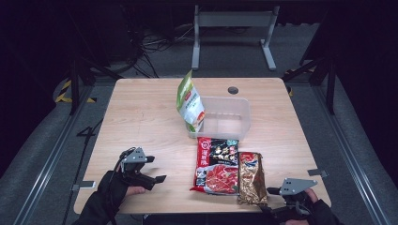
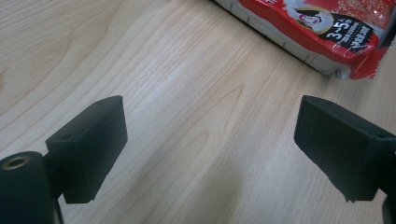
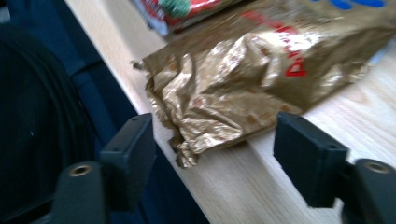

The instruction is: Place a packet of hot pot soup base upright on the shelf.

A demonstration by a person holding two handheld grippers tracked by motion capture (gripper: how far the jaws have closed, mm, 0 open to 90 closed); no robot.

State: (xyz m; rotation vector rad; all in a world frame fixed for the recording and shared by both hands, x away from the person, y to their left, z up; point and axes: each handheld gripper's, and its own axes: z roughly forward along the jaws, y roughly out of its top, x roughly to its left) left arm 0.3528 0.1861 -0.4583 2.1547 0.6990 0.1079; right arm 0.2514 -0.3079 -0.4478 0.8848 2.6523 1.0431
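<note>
- Gold foil packet [image 1: 251,177] lies at table's [image 1: 141,112] near edge, touching red hotpot-base packet [image 1: 217,165].
- Your right gripper [image 3: 215,140]: spread, facing gold packet's crumpled end, not touching.
- Your left gripper [image 2: 210,149]: spread, empty, beside red packet.

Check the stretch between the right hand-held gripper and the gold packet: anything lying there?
Nothing: in the right gripper view, bare table edge separates the open right hand-held gripper from the gold packet.
</note>
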